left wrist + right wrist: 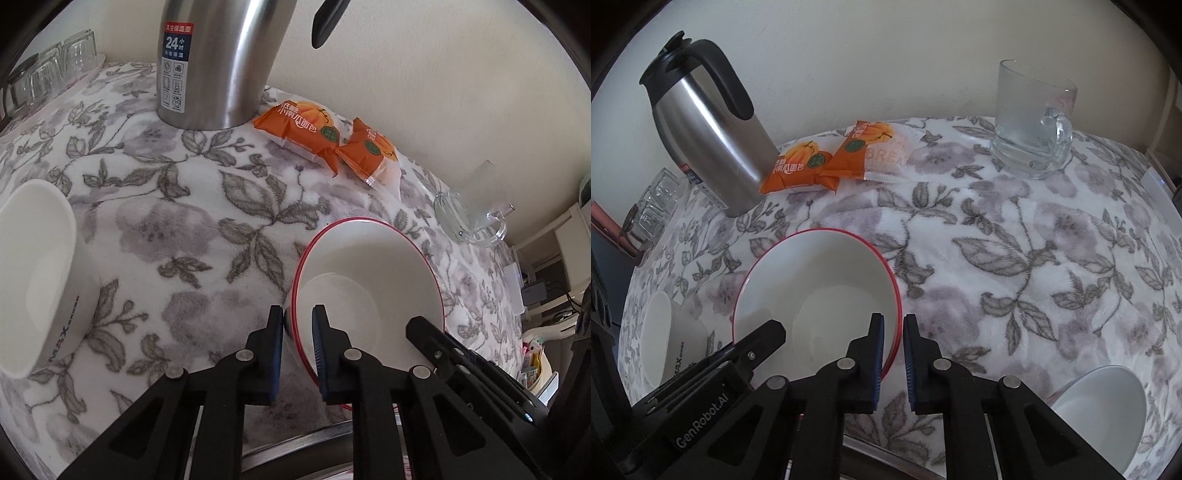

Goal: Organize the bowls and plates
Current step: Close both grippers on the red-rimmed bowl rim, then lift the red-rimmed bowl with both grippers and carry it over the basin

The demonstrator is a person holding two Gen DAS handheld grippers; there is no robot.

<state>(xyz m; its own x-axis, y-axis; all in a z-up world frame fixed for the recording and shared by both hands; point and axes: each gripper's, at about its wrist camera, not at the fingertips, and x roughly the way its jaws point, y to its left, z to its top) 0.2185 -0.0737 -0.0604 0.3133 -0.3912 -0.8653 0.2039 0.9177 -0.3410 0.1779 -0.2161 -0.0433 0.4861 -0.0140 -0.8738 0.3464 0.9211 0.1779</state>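
A white bowl with a red rim (pixel 362 266) sits on the flowered tablecloth, held from both sides. My left gripper (pixel 297 311) is shut on its left rim, one blue pad inside and one outside. In the right wrist view the same bowl (pixel 820 273) has its right rim pinched by my right gripper (pixel 893 318), also shut. Each gripper shows in the other's view, the right gripper (pixel 424 332) and the left gripper (pixel 764 339). A plain white bowl with dark lettering (pixel 40 280) (pixel 665 339) lies to the left. Another white bowl (pixel 1108 410) lies at the lower right.
A steel thermos jug (pixel 218 62) (pixel 713 140) stands at the back, with two orange bread packets (pixel 332 136) (pixel 834 155) beside it. A glass mug (pixel 1030 122) (pixel 476 206) stands at the back right. Small glasses (pixel 48 70) stand on a tray at the far left.
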